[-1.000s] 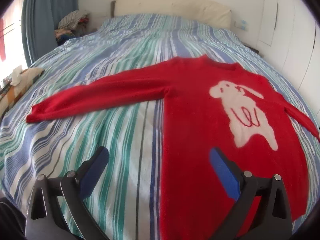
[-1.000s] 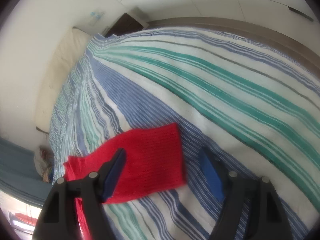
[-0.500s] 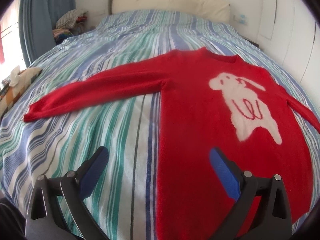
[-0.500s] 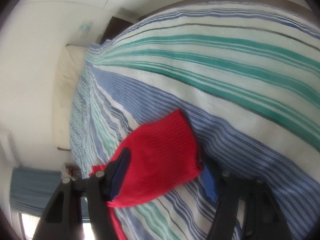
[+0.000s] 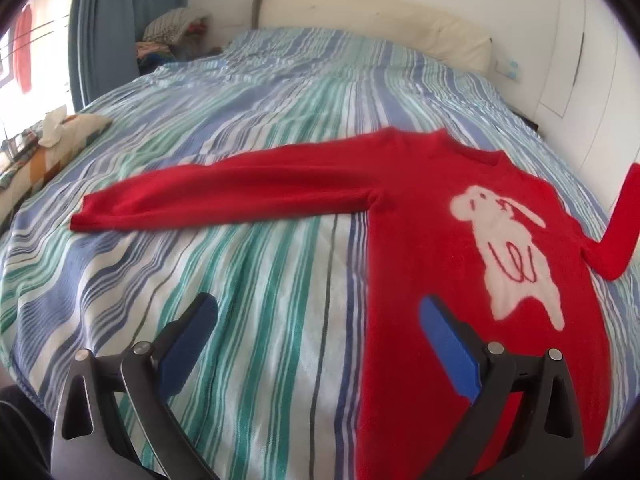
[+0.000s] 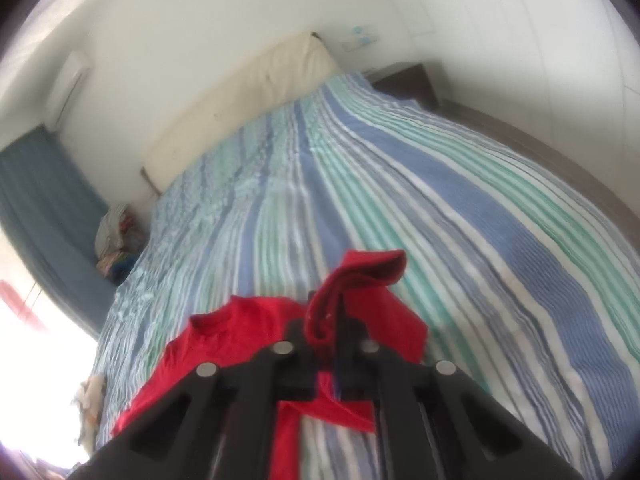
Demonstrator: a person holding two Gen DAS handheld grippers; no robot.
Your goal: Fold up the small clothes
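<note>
A red sweater (image 5: 432,248) with a white animal on its front lies flat on the striped bed. Its left sleeve (image 5: 224,196) stretches out across the cover. My left gripper (image 5: 316,320) hangs open above the sweater's lower left edge, nothing between its blue pads. The sweater's right sleeve (image 5: 624,224) rises off the bed at the right edge of the left wrist view. In the right wrist view my right gripper (image 6: 332,320) is shut on that sleeve's cuff (image 6: 360,276), which sticks up past the closed jaws above the sweater's body (image 6: 224,340).
The striped bed cover (image 5: 256,280) spreads all around the sweater. A cream headboard (image 5: 372,20) and white wall close the far end. A pile of clothes (image 5: 172,36) sits by the blue curtain (image 5: 120,20). A patterned cushion (image 5: 44,148) lies at the left edge.
My right gripper closed on the sleeve cuff and lifted it off the bed, rolling as it rose. In the left wrist view the right sleeve now stands up. The left gripper shifted slightly.
</note>
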